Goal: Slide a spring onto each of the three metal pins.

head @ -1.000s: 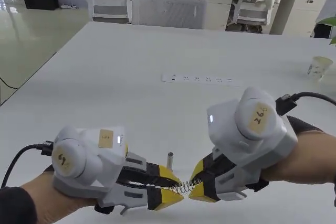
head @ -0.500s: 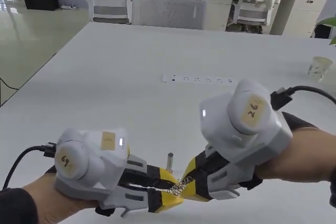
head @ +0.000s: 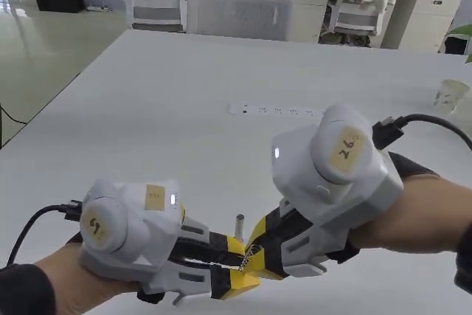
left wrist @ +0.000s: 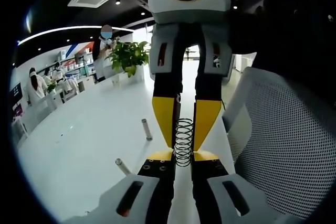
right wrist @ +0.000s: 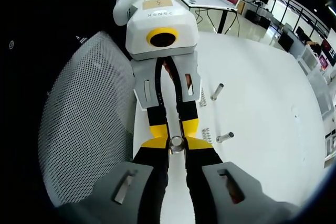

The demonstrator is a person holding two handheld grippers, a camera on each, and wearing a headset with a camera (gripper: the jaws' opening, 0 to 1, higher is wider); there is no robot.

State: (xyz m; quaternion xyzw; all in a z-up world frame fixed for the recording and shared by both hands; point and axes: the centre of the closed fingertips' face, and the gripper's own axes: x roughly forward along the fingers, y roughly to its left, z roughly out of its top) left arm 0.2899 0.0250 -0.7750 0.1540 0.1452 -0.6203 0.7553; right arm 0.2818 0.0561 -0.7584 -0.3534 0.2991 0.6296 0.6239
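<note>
My left hand-held gripper (left wrist: pixel 182 157) and right hand-held gripper (right wrist: pixel 176 145) meet tip to tip low over the worktop (head: pixel 184 108), each pinching one end of the spring (left wrist: pixel 183 140), I judge to keep it straight. A pin (head: pixel 239 224) stands just beyond them.

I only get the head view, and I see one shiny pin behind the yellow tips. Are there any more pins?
Observer: Yes. The left gripper view shows two: a far pin and a near pin.
Operator: Any spare springs?
Observer: The right gripper view shows a loose spring and a second loose spring lying near the pins.
Operator: Who's got the spring?
Observer: Both. In the left gripper view the held spring runs from between the left gripper jaws to between the right gripper tips.
</note>
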